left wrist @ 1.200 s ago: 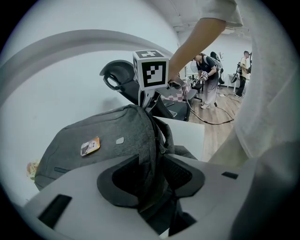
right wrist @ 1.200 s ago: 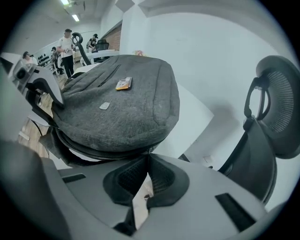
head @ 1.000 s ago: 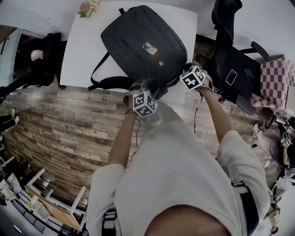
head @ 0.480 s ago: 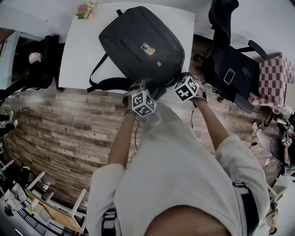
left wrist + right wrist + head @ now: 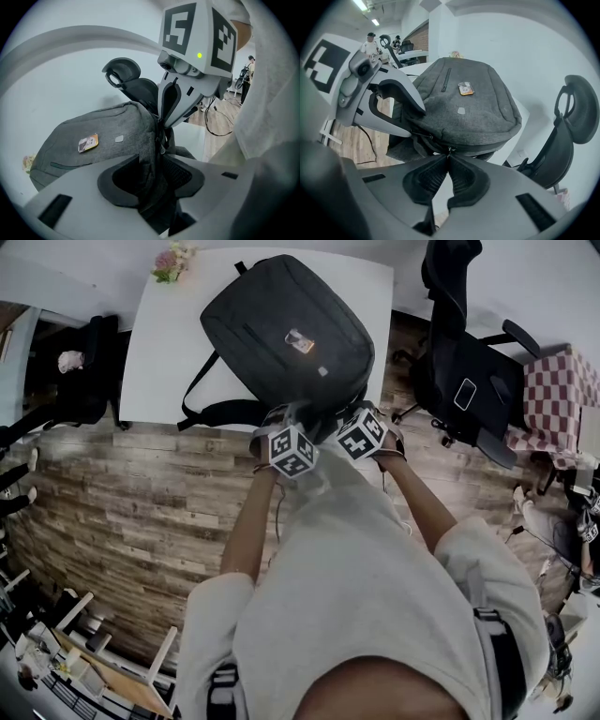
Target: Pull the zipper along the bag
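Seen from above my pale shirt (image 5: 375, 596), my two arms reach forward and my grippers meet side by side, their marker cubes nearly touching. My left gripper (image 5: 154, 161) stands part-way open, its pads pressed on a thick fold of grey fabric at the near end of the bag (image 5: 272, 306). My right gripper (image 5: 449, 157), just beside it, is all but closed: its jaws have just eased a hair apart, yet the tips pinch the small metal zipper pull (image 5: 449, 149) on the bag's lower seam. The bag lies flat and aslant on a white table (image 5: 169, 343), its near end at the table's near edge, a small orange badge (image 5: 301, 340) on its top face and its straps (image 5: 211, 409) trailing toward my left. Wood-plank floor (image 5: 141, 484) spreads below the table. A black office chair (image 5: 469, 381) stands to my right, and flowers (image 5: 173, 259) sit at the table's far left corner.
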Demonstrator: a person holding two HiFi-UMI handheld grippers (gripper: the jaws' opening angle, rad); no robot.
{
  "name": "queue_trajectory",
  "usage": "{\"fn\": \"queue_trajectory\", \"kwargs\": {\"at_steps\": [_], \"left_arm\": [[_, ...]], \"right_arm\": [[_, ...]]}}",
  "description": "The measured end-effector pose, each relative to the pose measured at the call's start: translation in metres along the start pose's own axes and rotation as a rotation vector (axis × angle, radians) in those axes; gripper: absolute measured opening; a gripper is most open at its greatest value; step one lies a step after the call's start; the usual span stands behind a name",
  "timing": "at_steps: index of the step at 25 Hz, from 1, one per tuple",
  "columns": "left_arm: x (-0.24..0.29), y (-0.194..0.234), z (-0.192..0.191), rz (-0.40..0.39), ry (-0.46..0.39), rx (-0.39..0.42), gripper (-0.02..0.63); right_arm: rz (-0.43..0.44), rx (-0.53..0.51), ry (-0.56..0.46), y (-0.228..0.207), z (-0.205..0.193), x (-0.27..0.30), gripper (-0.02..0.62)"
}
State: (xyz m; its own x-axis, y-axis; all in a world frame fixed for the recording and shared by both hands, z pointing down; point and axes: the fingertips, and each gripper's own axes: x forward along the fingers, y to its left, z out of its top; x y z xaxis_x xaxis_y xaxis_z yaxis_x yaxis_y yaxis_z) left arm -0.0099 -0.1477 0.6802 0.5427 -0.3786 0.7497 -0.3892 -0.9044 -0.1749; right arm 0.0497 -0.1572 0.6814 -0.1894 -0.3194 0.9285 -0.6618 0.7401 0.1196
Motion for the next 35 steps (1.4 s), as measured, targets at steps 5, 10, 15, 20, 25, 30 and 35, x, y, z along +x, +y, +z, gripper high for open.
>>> {"fn": "queue_trajectory", "kwargs": {"at_steps": [5,10,15,20,25,30,35], "left_arm": [[-0.002,-0.003,0.001,-0.001,-0.008,0.003,0.176],[-0.01,0.0,0.008,0.005,-0.059,-0.065,0.2],[-0.036,0.011,0.016,0.067,-0.153,-0.229,0.204],[-0.083,0.051,0.022,0.239,-0.274,-0.389,0.162],[-0.137,0.101,0.027,0.417,-0.389,-0.489,0.096],[-0.187,0.145,0.031,0.555,-0.478,-0.546,0.049],[-0.215,0.165,0.038,0.616,-0.516,-0.536,0.026]], "right_arm": [[0.024,0.045,-0.028,0.0,-0.002,0.002,0.026],[0.037,0.138,-0.123,-0.002,0.002,-0.003,0.073],[-0.013,0.256,-0.283,-0.018,0.013,-0.028,0.114],[-0.106,0.302,-0.455,-0.044,0.041,-0.063,0.054],[-0.159,0.319,-0.597,-0.068,0.072,-0.1,0.026],[-0.177,0.328,-0.73,-0.087,0.109,-0.138,0.014],[-0.18,0.279,-0.816,-0.097,0.13,-0.162,0.014]]}}
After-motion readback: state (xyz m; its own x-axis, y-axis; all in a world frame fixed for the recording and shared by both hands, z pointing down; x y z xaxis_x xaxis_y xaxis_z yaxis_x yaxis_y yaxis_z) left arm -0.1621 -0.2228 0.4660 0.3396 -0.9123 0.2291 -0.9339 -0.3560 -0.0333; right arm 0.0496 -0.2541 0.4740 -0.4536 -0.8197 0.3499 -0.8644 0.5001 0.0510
